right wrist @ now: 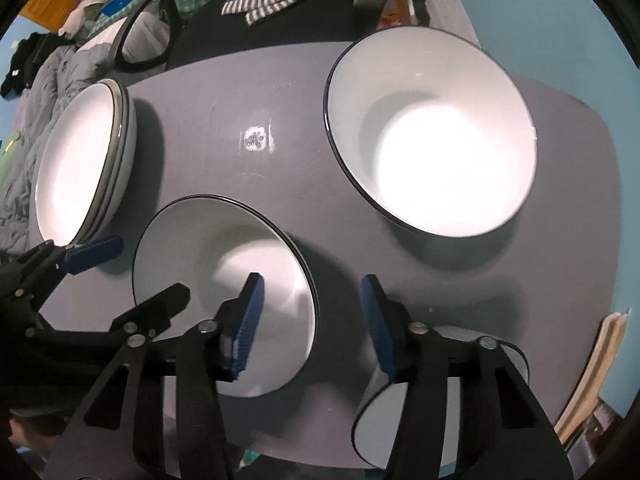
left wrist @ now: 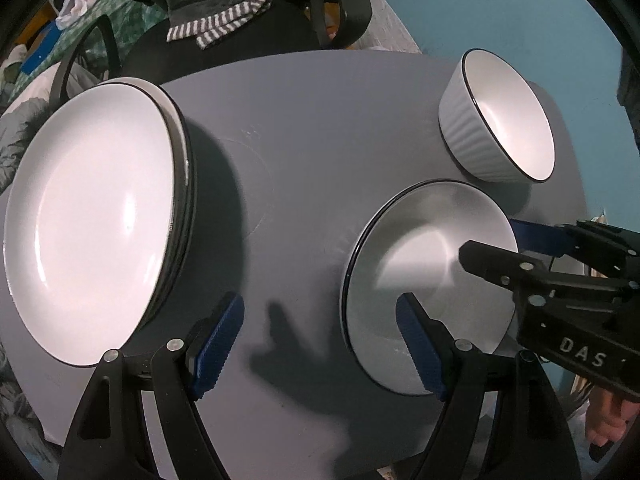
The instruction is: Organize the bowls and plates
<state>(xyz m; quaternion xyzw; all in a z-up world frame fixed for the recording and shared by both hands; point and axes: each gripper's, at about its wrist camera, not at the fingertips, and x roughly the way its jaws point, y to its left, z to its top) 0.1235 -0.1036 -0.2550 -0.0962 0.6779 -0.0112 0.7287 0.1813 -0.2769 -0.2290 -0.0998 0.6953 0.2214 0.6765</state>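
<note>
A stack of large white plates [left wrist: 96, 216] [right wrist: 80, 168] lies at the table's left. A small white plate [left wrist: 428, 280] [right wrist: 224, 288] lies near the front middle. A white ribbed bowl [left wrist: 500, 120] [right wrist: 432, 136] stands at the back right. Another small plate [right wrist: 440, 408] lies at the front edge under my right gripper. My left gripper [left wrist: 320, 348] [right wrist: 132, 276] is open and empty above the table, between the stack and the small plate. My right gripper [right wrist: 312, 324] [left wrist: 500, 240] is open, its left finger over the small plate.
The grey round table [left wrist: 304, 128] [right wrist: 248, 92] has a black office chair [left wrist: 240, 32] [right wrist: 280, 8] with a striped cloth behind it. A bed with clutter lies at the left. A teal wall [left wrist: 520, 8] is at the right.
</note>
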